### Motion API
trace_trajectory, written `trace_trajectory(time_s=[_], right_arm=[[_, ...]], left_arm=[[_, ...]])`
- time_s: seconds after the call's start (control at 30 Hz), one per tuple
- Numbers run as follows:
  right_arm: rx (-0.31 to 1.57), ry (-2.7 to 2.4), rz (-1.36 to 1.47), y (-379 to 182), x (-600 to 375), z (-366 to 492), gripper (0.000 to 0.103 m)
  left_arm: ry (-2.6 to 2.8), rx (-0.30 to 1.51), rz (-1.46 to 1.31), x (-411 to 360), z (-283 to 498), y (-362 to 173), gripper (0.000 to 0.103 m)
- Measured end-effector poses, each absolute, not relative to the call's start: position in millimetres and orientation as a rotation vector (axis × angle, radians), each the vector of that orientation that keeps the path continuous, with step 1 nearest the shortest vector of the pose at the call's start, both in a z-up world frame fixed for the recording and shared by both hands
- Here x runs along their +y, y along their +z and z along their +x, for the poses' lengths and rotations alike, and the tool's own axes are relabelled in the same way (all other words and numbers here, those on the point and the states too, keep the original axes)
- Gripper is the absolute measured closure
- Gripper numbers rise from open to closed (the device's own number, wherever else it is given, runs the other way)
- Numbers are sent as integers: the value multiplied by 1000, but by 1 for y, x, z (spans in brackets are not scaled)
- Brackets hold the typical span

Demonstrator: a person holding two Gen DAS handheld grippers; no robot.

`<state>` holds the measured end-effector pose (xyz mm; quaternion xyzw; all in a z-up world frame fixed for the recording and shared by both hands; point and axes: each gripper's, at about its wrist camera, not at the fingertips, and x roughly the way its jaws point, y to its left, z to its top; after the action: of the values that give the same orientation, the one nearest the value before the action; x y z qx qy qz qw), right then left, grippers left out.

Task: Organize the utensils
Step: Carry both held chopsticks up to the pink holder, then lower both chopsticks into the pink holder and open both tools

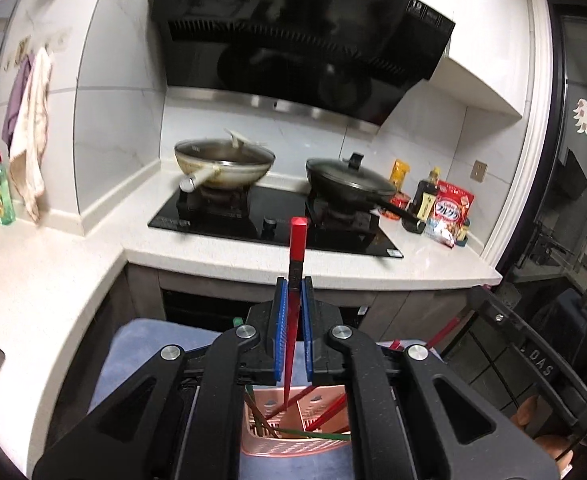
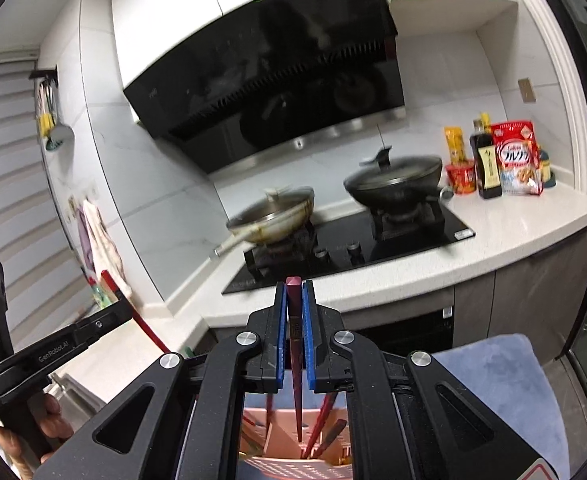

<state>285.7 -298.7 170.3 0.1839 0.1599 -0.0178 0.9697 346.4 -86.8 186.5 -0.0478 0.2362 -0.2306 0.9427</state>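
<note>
My left tool [image 1: 292, 286] is clamped on a bright red chopstick [image 1: 295, 264], its blue pads pressed against both sides. The stick stands nearly upright, its lower tip hanging just above the pink utensil basket [image 1: 293, 446], which already holds red and green sticks. My right tool [image 2: 294, 290] grips a darker maroon chopstick [image 2: 295, 360] the same way, upright, its tip pointing down into the basket [image 2: 293, 466] below. The basket sits on a blue cloth [image 2: 505, 384]. Beyond the basket, a table [image 1: 253, 260] carries the stove with two lidded pans.
</note>
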Motion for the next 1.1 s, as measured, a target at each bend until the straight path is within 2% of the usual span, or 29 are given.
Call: trace_trajectory(time_s=[0.13,0.23,0.27,0.33,0.37,0.4,0.5,0.57,0.67,0.97,1.1], right_arm=[[364,-30,366,152,-295,295,94],[377,-36,349,148,-293,295,88],[376,-36,349,149,-294,292,84],[372,-40,347,154,-295,285,75],[366,-44,343,157,-296,280,69],[362,-45,340,160,-296,275,62],[375,-58,306,168,-293,258,49],[400,-63,277,168,-288,244,43],[445,-77,248,160,-279,225,35],[575,-113,178,115,-249,183,34],[622,-146,170,96,-240,172,33]], left_arm=[[-469,509,-80,-94,348,168,96],[-452,535,-71,-96,349,159,94],[-448,548,-70,-96,349,157,91],[-428,560,-77,-93,345,155,76],[-411,555,-78,-91,341,156,60],[-394,545,-79,-88,337,157,49],[-304,500,-46,-82,315,162,33],[-255,493,-15,-78,298,162,32],[-175,521,33,-74,281,154,26],[-108,611,104,-66,248,116,25],[-106,627,121,-67,234,104,21]])
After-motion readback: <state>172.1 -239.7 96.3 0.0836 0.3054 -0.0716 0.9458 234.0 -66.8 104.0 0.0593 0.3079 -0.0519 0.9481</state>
